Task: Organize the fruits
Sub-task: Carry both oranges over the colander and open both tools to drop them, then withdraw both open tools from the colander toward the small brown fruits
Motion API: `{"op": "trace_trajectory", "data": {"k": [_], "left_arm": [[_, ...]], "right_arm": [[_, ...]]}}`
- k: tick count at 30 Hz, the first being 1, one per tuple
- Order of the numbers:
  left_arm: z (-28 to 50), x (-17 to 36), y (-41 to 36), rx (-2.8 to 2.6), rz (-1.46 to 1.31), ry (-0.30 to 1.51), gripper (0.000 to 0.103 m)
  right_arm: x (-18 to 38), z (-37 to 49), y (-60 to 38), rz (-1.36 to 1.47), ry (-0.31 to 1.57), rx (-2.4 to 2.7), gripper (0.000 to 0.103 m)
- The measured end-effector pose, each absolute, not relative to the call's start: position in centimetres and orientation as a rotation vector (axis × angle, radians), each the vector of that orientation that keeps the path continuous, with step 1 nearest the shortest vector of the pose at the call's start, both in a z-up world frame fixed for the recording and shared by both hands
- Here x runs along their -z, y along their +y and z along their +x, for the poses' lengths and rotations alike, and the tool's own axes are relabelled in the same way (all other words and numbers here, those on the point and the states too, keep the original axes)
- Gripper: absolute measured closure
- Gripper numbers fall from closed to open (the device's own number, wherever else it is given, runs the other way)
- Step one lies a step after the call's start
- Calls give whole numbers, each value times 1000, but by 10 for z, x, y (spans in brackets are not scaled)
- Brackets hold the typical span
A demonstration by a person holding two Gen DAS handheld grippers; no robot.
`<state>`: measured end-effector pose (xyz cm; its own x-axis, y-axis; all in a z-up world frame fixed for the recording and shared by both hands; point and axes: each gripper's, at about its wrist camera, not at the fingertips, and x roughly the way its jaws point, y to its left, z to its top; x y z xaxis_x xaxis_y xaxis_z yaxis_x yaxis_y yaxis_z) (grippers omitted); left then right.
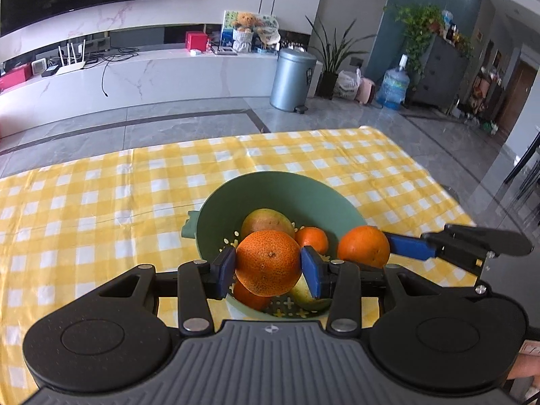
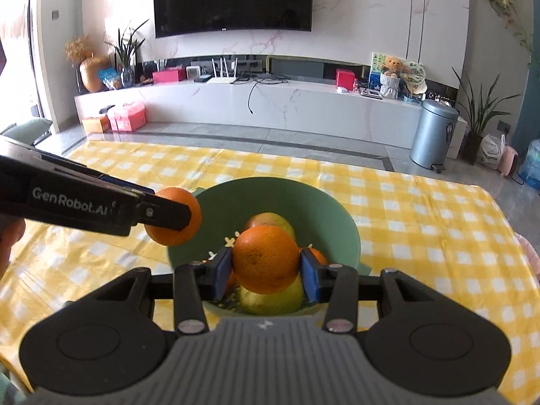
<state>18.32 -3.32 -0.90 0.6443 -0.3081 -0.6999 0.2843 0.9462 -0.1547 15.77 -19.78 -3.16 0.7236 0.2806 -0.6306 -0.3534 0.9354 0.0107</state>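
A green colander bowl [image 1: 270,182] [image 2: 351,233] stands on the yellow checked tablecloth [image 1: 101,209]. In it lie a mango [image 1: 266,222] [image 2: 270,221], a yellow-green fruit [image 2: 273,298] and small oranges [image 1: 312,238]. Just above the bowl's near side, my left gripper [image 1: 269,270] is shut on an orange [image 1: 268,256]. My right gripper [image 2: 265,270] is shut on another orange [image 2: 265,256], also above the bowl. The left wrist view shows the right gripper's blue finger [image 1: 410,247] pressing its orange [image 1: 362,244] over the right rim. In the right wrist view the left gripper's finger [image 2: 165,214] covers its orange [image 2: 194,207] at the left rim.
The checked cloth [image 2: 422,236] spreads bare around the bowl on all sides. The table's far edge gives onto grey floor tiles [image 1: 168,128]. A metal pedal bin [image 1: 292,81] and a white TV cabinet [image 2: 270,101] stand well beyond. A hand [image 2: 10,239] shows at the left edge.
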Motion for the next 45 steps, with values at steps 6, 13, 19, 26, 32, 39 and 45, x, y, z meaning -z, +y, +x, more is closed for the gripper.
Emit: {"op": "trace_trajectory", "data": {"k": [6,13,19,26,32,39,45], "left_arm": [[203,22,-36,326,14,843,55],[224,36,-28,391,28,903,55],[240,46,-31,412,101,949,55],[251,61,-33,425,103,1015,54],[249,62,-28,417,70,999,48],[234,37,-7,390,-34,924,42],[213,16,11,285,-78,865,40]], "right_arm": [[37,180,-194,-144,708,-361,62],[49,198,-186,-186,745,-384,62],[57,207,-182,-197,765,-393,62],[61,212,-179,-206,781,-402,62],[63,215,-178,-215,780,-409,62],[59,218,-176,-203,787,-435,62],[60,232,-167,-132,835,-484,62]]}}
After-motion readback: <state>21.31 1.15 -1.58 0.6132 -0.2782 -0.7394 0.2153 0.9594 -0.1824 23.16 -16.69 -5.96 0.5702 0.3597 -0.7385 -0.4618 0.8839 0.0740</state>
